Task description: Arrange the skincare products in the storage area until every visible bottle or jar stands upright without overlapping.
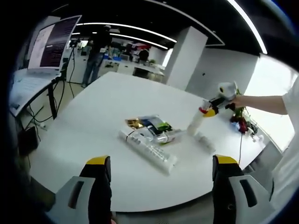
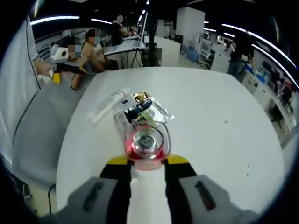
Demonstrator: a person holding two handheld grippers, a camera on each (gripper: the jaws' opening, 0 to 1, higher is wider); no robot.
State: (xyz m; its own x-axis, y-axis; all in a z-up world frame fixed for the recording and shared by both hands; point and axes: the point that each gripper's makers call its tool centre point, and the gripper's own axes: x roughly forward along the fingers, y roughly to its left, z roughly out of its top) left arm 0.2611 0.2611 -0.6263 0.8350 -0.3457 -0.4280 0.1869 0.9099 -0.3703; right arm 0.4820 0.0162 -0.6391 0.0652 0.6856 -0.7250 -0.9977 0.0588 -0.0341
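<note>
A pile of skincare products lies mid-table: a long white tube on its side, gold and green sachets, and clear wrapping. My left gripper hangs open in front of the pile, holding nothing. My right gripper comes in from the right, shut on a white bottle that tilts, its base near the table. In the right gripper view that bottle, with its clear red-tinted cap, sits between the jaws of the right gripper. Beyond it lie the white tube and the gold sachet.
A small white tube lies to the right of the pile. Red and green objects and a cable sit by the table's right edge. A monitor stands off the table to the left. People are at desks beyond the table.
</note>
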